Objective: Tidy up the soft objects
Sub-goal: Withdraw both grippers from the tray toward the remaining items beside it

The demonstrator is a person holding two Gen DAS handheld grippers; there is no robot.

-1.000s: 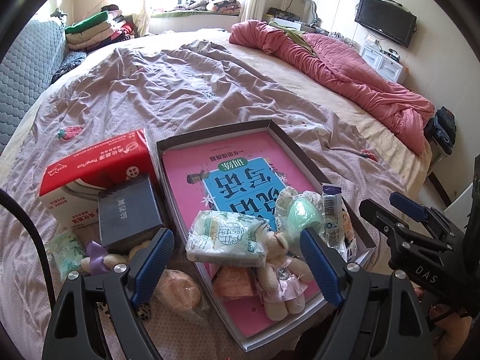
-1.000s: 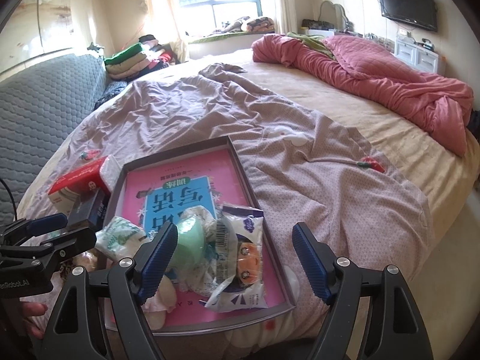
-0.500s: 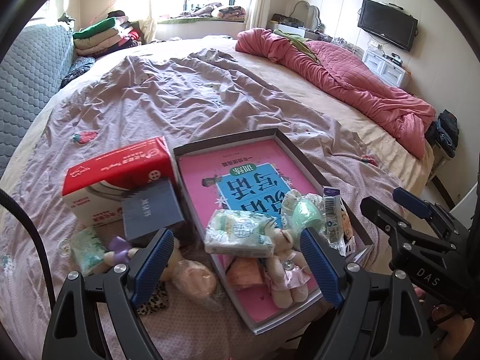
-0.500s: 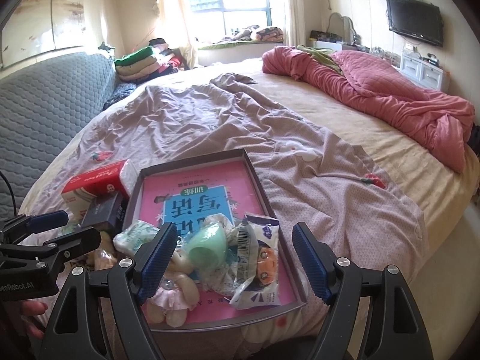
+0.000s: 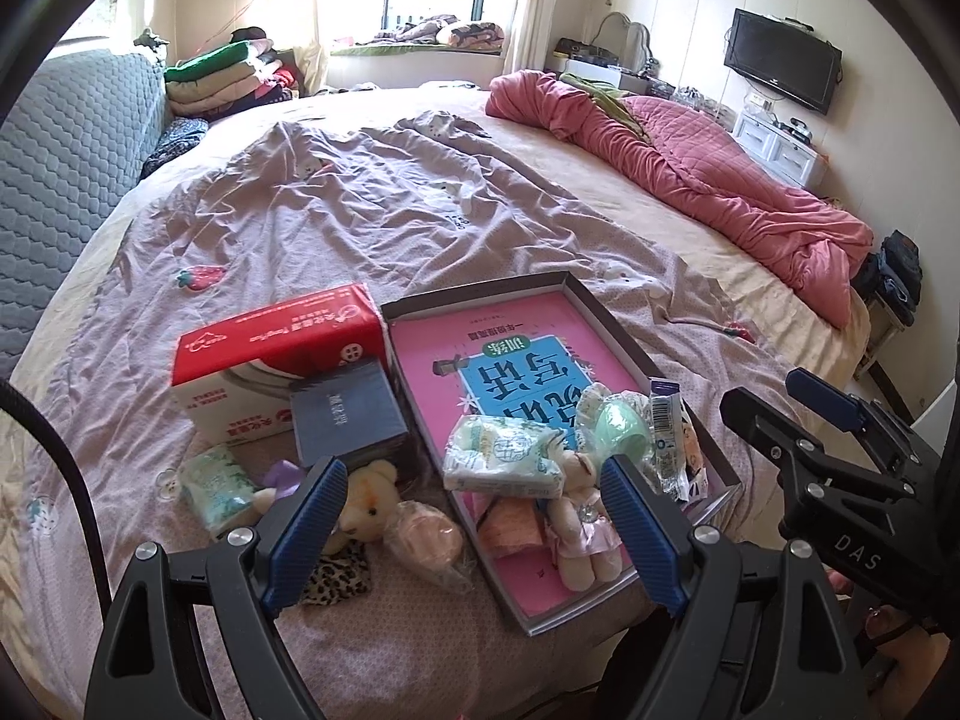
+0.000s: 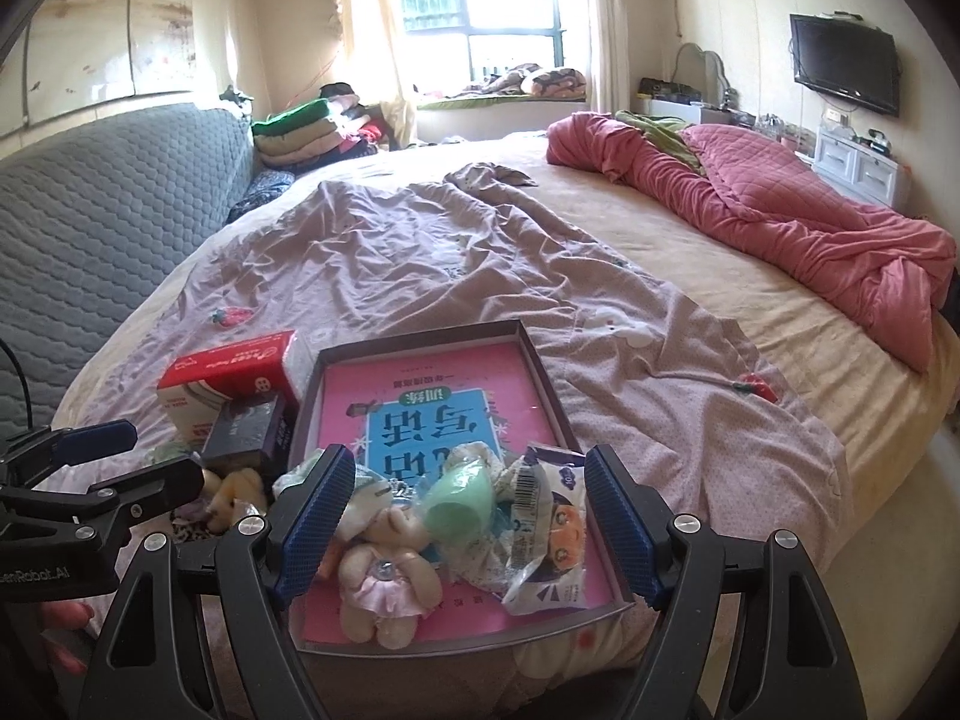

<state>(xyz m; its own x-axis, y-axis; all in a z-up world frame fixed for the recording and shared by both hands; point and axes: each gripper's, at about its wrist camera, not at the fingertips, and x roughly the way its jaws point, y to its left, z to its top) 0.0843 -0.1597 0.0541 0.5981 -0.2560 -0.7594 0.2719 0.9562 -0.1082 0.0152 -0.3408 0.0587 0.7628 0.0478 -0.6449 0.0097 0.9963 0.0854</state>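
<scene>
Left gripper point(image 5: 471, 531) wide open, holding nothing, above bed point(image 5: 372, 222) edge. Right gripper point(image 6: 465, 519) also wide open, empty, over near end of tray point(image 6: 543, 378). Tray holds tissue pack point(image 5: 504, 461), pink-dress bear point(image 6: 384, 585), green cup point(image 6: 459, 504), snack packet point(image 6: 549, 540). Yellow bear point(image 5: 366, 507), wrapped bun point(image 5: 423, 540), green pack point(image 5: 213, 483) on bedsheet left of tray, near red box point(image 5: 270, 360).
</scene>
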